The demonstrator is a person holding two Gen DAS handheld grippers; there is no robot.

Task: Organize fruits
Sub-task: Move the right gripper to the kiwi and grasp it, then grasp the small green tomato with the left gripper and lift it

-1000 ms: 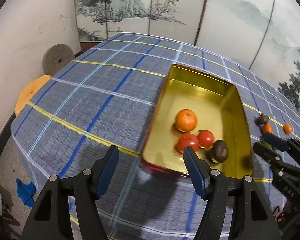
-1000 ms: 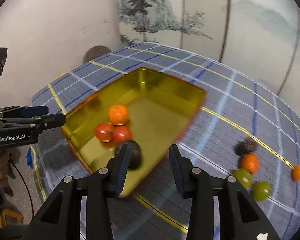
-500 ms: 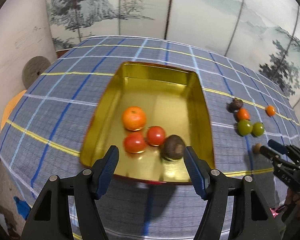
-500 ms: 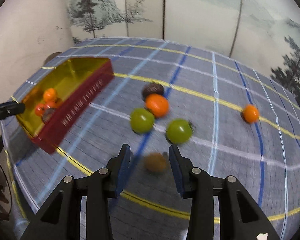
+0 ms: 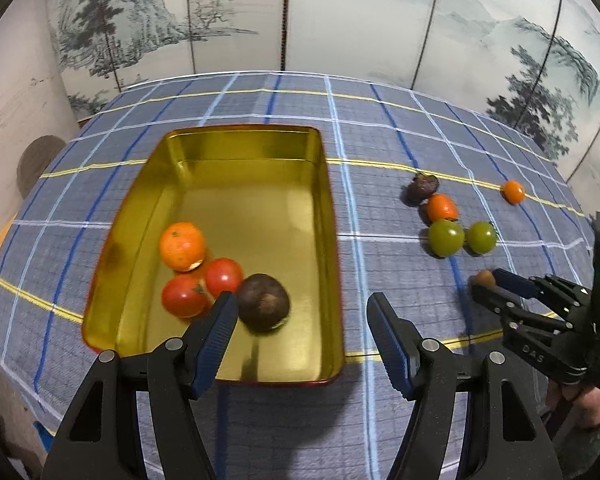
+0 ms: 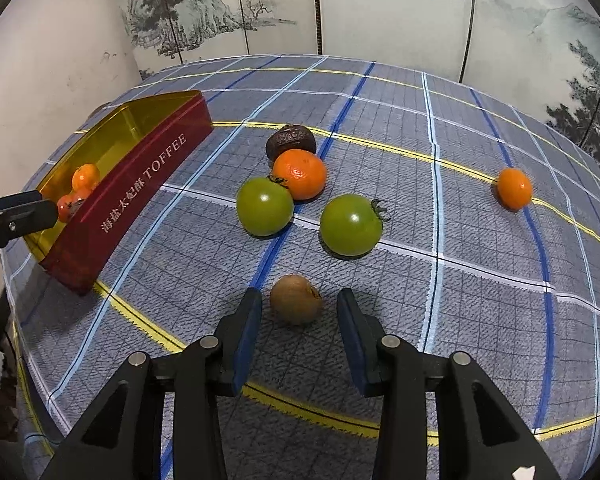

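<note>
A gold tin (image 5: 152, 184) with red outer walls (image 6: 132, 196) holds an orange (image 5: 182, 246), two red tomatoes (image 5: 200, 288) and a dark brown fruit (image 5: 263, 307). My left gripper (image 5: 302, 316) is open over the tin's near right corner. My right gripper (image 6: 298, 312) is open, its fingers on either side of a small brown fruit (image 6: 296, 298) on the cloth, not touching it. Beyond lie two green tomatoes (image 6: 265, 206) (image 6: 351, 225), an orange (image 6: 300, 173), a dark wrinkled fruit (image 6: 291, 141) and a small orange (image 6: 514, 189). The right gripper also shows in the left wrist view (image 5: 486, 286).
The round table has a blue checked cloth (image 6: 460, 280) with yellow lines. A painted folding screen (image 5: 340, 20) stands behind it and a white wall (image 6: 52, 60) on the left. The table edge curves close below both grippers.
The right gripper has moved forward and down, so the small brown fruit now lies between its fingertips. The left gripper has swung right, toward the tin's near right corner.
</note>
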